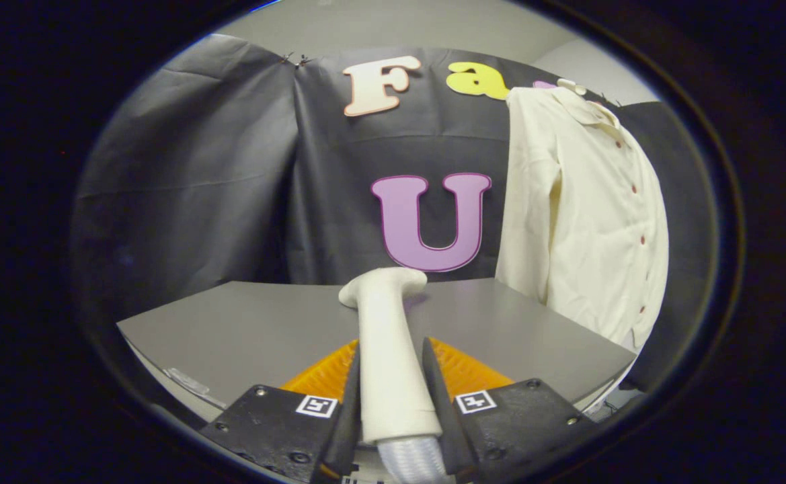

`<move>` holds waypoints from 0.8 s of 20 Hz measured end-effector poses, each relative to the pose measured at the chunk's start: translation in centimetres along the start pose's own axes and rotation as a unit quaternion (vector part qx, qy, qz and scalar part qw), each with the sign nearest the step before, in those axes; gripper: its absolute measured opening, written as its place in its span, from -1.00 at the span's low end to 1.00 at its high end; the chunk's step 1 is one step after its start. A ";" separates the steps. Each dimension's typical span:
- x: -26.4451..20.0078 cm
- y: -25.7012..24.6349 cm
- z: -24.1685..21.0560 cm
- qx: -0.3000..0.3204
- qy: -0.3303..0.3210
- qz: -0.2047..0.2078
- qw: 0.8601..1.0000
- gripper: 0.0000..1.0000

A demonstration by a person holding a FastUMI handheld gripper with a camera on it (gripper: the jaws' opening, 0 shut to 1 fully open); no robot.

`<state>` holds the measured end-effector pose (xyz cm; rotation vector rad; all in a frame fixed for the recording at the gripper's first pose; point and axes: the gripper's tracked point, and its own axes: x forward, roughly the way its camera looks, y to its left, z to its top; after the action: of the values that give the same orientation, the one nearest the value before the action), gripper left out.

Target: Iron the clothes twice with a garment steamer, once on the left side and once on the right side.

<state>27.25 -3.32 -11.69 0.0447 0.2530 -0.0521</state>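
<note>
The tongs (pixel 393 376) are clamped on the garment steamer (pixel 389 349), both fingers (pixel 349 396) pressing against its pale handle from left and right, closed down to the handle's width. The steamer runs straight out ahead between them, its handle rising away from the camera and its flared head (pixel 384 281) sitting at the far end, turned a little to the left. At the near end, below the grip, a ribbed translucent hose (pixel 411 458) leaves the handle. The whole tool is held up over the grey table (pixel 245 329), pointing toward the far wall, the tongs roughly level and aimed forward.

Now the clothes: a cream button-front shirt (pixel 584 215) hangs at the far right, well apart from the steamer head, beyond the right finger. Its collar is up top, a row of small dark buttons runs down the front, one sleeve hangs on its left side, and its hem drops to the table's far right edge.
</note>
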 end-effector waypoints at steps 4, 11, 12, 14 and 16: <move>0.3 -0.3 0.1 0.048 0.031 -0.002 0.998 -0.10; 0.0 -0.3 0.7 0.052 0.020 0.003 0.998 -0.22; -0.1 -0.3 0.8 0.051 0.017 0.002 0.999 -0.22; -0.6 -0.5 1.4 0.042 0.002 0.001 0.999 -0.23; -1.9 -0.5 2.4 0.034 -0.016 0.009 0.999 -0.23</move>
<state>26.01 -3.86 -8.96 0.1143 0.2181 -0.0444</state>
